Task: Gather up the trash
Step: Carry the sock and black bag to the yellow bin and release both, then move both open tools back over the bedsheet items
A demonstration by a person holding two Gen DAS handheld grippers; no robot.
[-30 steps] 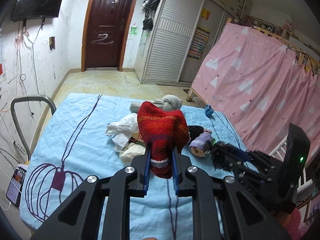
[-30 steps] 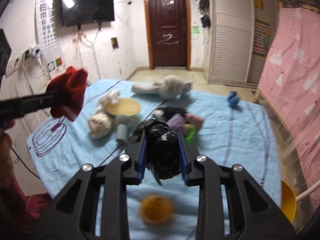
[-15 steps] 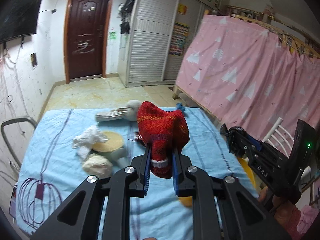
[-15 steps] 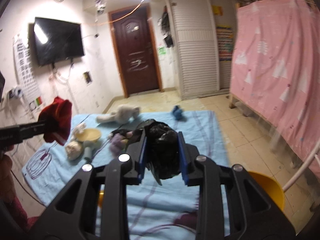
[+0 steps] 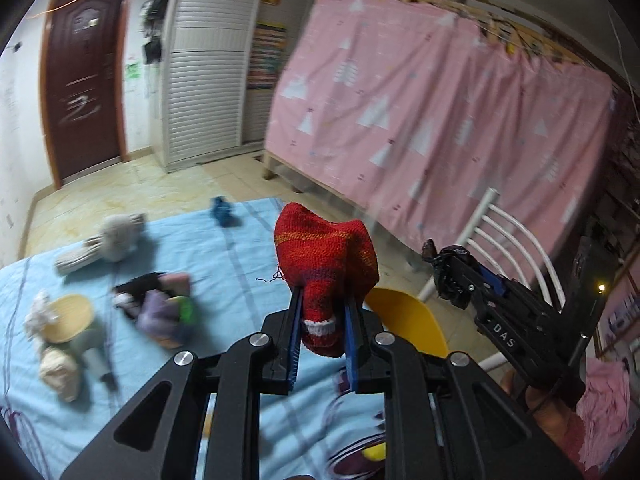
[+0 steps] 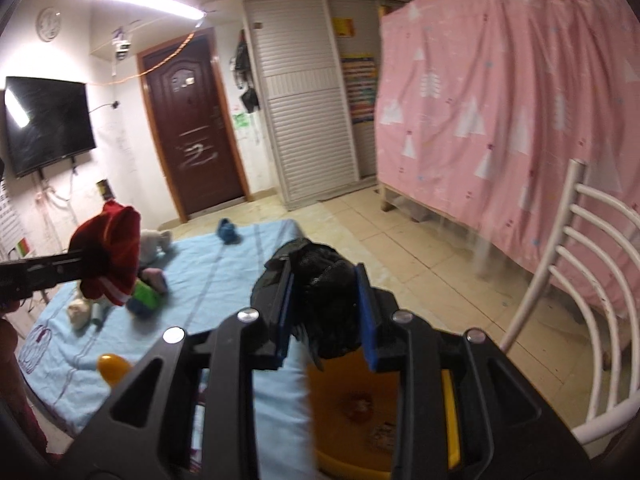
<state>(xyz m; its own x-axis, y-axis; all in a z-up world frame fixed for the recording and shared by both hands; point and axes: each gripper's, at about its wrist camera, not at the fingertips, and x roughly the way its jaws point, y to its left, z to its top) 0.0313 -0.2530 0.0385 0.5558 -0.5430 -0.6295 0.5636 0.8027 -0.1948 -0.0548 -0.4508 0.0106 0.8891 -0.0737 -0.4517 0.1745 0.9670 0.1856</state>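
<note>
both grippers are loaded and out past the side of the bed. the left gripper [image 5: 322, 340] has its jaws pinched narrow on a red knitted sock [image 5: 326, 264], which hangs clear above the bed's edge. the right gripper [image 6: 326, 312] has its jaws part open, clamped on a crumpled black bag [image 6: 324, 280] over a yellow bin [image 6: 450, 404] on the floor, which already has some scraps at its bottom. so two pieces look ready to drop, and neither is released yet.

plenty is left on the blue sheet [image 5: 240, 248]: a small blue item [image 5: 223, 212] near the far edge, a grey plush toy [image 5: 116, 236], a purple and green bundle [image 5: 164, 312], a yellow dish [image 5: 68, 318] with crumpled white scraps beside it, and a small yellow ball [image 6: 112, 366] near the near edge.

the bin sits tight between the bed's side and a white chair [image 6: 576, 280], so the drop zone is narrow. the tiled floor toward the pink curtain [image 6: 500, 120] is open.
</note>
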